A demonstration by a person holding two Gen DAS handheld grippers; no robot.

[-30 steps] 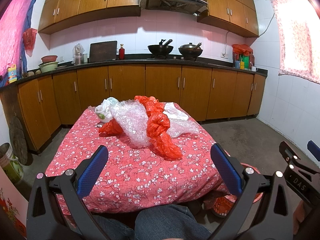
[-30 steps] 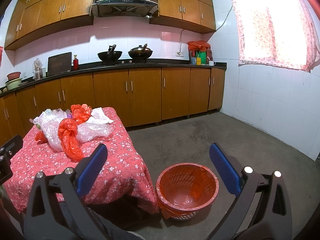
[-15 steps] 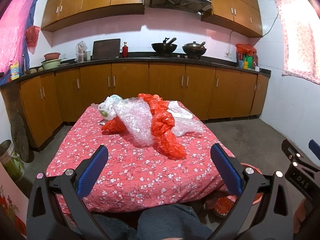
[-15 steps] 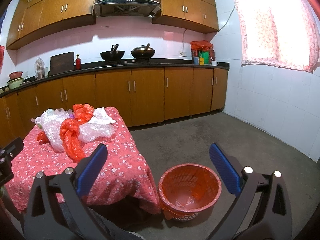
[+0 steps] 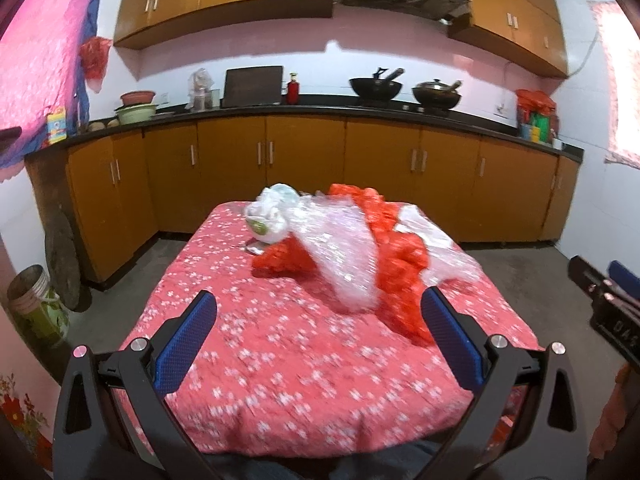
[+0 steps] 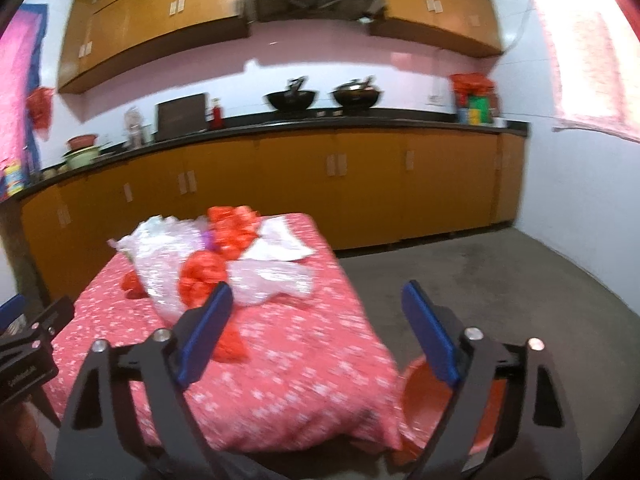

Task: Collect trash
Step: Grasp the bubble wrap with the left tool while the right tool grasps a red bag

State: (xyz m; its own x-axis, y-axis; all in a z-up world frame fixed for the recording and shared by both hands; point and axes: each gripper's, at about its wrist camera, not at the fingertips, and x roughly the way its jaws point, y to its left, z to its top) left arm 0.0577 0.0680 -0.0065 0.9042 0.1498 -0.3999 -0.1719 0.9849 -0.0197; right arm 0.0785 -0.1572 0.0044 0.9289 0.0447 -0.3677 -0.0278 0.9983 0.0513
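trash sits heaped across the middle of the table (image 5: 304, 380), which wears a red cloth with small white flowers: a long red plastic bag (image 5: 400, 276), a sheet of bubble wrap (image 5: 340, 256) draped over it, a knotted white bag (image 5: 268, 216) at the upper left of the pile and a clear bag (image 5: 456, 260) at its right. compared with a second ago, the left wrist view has the pile larger and lower in the frame, closer to the left gripper (image 5: 320, 340), whose blue pads stand wide apart over bare cloth with nothing between them, the same spread as before. the right gripper (image 6: 316, 328) shows the bigger change: earlier its view looked across open floor with the whole orange basket (image 6: 416, 392) at lower centre, and now it faces the table, the pile at centre left just past its left pad, the basket cut down to a rim at the lower right behind the right finger. its jaws are closing (still well apart, nothing between them). both views are smeared with motion blur. the other gripper's black body pokes in at each view's outer edge
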